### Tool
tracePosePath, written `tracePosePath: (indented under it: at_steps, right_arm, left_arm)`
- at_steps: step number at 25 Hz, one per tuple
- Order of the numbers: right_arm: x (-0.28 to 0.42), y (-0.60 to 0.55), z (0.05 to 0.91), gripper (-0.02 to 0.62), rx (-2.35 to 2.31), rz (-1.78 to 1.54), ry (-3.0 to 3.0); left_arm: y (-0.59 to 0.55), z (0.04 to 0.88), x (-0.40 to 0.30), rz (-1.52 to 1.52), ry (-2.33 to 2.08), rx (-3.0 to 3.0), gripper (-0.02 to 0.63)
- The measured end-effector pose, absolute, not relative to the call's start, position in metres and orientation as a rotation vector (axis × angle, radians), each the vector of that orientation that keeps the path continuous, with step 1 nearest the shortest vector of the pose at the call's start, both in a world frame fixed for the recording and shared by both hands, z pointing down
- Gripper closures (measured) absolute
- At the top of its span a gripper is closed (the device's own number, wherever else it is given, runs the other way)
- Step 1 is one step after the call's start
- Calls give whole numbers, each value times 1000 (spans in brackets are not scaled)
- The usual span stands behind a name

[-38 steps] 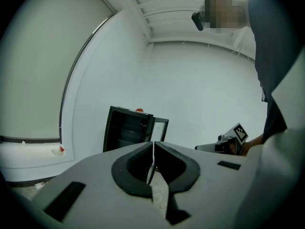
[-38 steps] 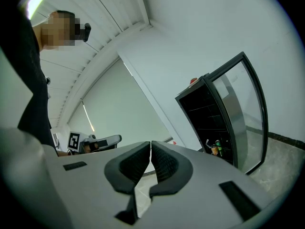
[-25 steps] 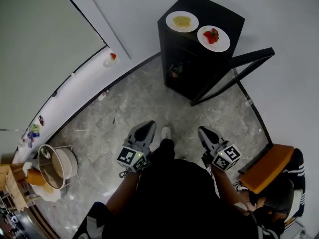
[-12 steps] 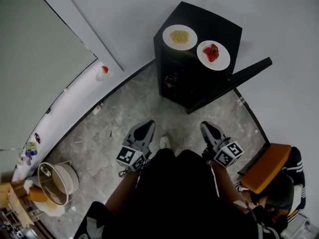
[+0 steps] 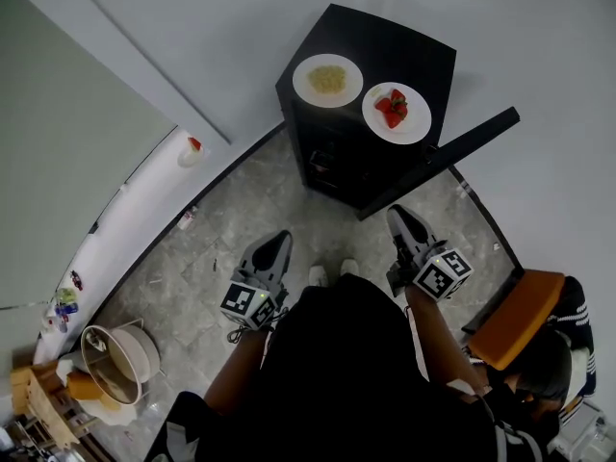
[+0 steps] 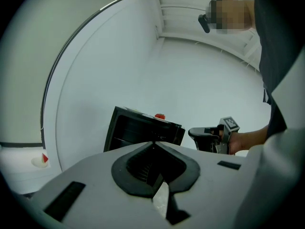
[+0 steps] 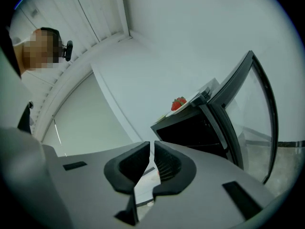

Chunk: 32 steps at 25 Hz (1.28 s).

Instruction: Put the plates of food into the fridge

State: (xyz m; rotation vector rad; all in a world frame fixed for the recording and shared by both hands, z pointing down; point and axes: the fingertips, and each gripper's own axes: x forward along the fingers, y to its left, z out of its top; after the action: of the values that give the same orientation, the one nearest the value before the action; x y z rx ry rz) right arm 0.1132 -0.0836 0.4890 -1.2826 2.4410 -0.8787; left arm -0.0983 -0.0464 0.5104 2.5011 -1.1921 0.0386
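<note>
The person stands on the grey floor [image 5: 241, 219] with both arms bent and held out in front of the body. Each hand holds a tool low, about level, pointing to 12 o'clock in the head view.

The left hand-held gripper [image 5: 277, 242] is closed. Its two jaws meet at the tips and nothing is between them. The right hand-held gripper [image 5: 399, 218] is closed too, with only a thin crack between its jaws, and it holds nothing. It sits a bit farther forward than the left one.

The black fridge [image 5: 409, 56] stands at 12 o'clock, against the white wall. Its door [image 5: 467, 141] hangs open, swung out toward 2 o'clock. Both plates sit on top of the fridge, side by side. The plate of yellow food [image 5: 306, 85] is at about 12 o'clock from the left hand-held gripper. The plate of strawberries [image 5: 412, 129] is at 12 o'clock from the right hand-held gripper. Both plates are well apart from the tools, and no jaw touches them.
</note>
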Motion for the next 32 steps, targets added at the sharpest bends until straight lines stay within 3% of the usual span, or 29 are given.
tracePosePath:
  at_steps: [20,24,32]
  right_arm:
    - [129,-190,485,566,-1142,-1160,2027]
    - [128,-202,479,529,-1093,-1171,1920]
    - [137,-218,486,520,-1092,-1215,1781]
  left_arm:
    - [-80,504,-71,90,-1181,2510,578]
    - [-86,506,-71,103,-1161,2515,577]
    - [-92,510,-75,129,-1131,2549,577]
